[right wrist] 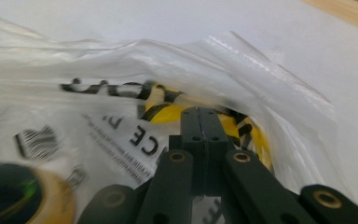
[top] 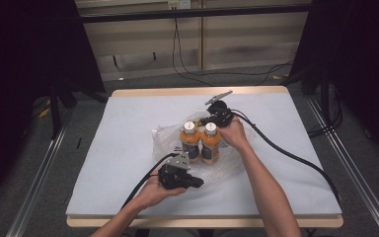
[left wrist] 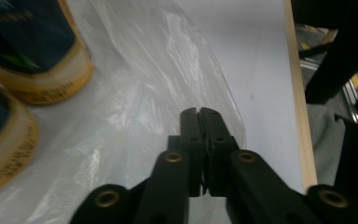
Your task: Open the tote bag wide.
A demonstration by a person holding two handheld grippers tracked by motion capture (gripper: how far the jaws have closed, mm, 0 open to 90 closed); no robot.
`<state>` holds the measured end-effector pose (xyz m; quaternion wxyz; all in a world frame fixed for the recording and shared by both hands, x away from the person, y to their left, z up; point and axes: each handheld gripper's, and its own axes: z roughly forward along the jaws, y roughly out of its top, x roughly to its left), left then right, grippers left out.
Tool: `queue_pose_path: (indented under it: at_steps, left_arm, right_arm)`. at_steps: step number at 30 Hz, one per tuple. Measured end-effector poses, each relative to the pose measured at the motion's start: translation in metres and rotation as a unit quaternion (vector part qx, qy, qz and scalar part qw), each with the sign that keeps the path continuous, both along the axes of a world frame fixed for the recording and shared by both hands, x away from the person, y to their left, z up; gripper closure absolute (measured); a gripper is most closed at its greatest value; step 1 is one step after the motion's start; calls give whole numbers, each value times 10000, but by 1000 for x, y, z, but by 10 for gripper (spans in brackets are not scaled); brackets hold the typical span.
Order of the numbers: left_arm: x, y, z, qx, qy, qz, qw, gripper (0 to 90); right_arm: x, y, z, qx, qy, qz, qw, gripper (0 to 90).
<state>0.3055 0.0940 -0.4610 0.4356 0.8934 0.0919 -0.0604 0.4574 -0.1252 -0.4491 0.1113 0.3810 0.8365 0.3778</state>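
**Clear plastic, two bottles, both claws pinched shut**

Clear plastic is the material in hand: a thin, crinkled bag lies spread at the middle of the desk, and two orange juice bottles stand upright on it, side by side and touching.

The left claw sits at the bag's near edge, just in front of the bottles. In the left gripper view its jaws are pressed together over the film; whether a fold is caught between them I cannot tell. The right claw is at the bag's far side, behind the bottles, jaws likewise together against the printed plastic, which bunches around the tips as though it is pinched.

The step looks like drawing the bag up around the bottles. To do it well, each claw should hold a single layer near the rim, and the two should lift evenly and apart, so the mouth opens instead of twisting. Slow pulls matter, since the film is slippery and a jerk could topple a bottle.

The left hand comes in low from the near edge, forearm angled rightward, claw roughly level with the desk. The right hand reaches farther forward, wrist bent so its claw points back toward the bottles.
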Motion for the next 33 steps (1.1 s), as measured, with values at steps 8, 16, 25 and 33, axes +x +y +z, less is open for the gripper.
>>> queue_pose_path:
  at_steps: [8,16,25,33]
  left_arm:
    - [0,10,13,-550,-180,484,9971,558]
    - [-3,22,29,-841,-541,957,9904,273]
    - [-14,58,44,-996,-833,1402,9816,112]
    - [-22,105,43,-984,-935,2156,9670,77]
  right_arm:
    - [-29,-31,17,383,-414,-25,9984,780]
    - [-66,-62,37,712,-960,-259,9925,448]
    - [-116,-85,41,783,-1273,-510,9874,106]
    - [-165,-111,33,865,-1227,-649,9865,84]
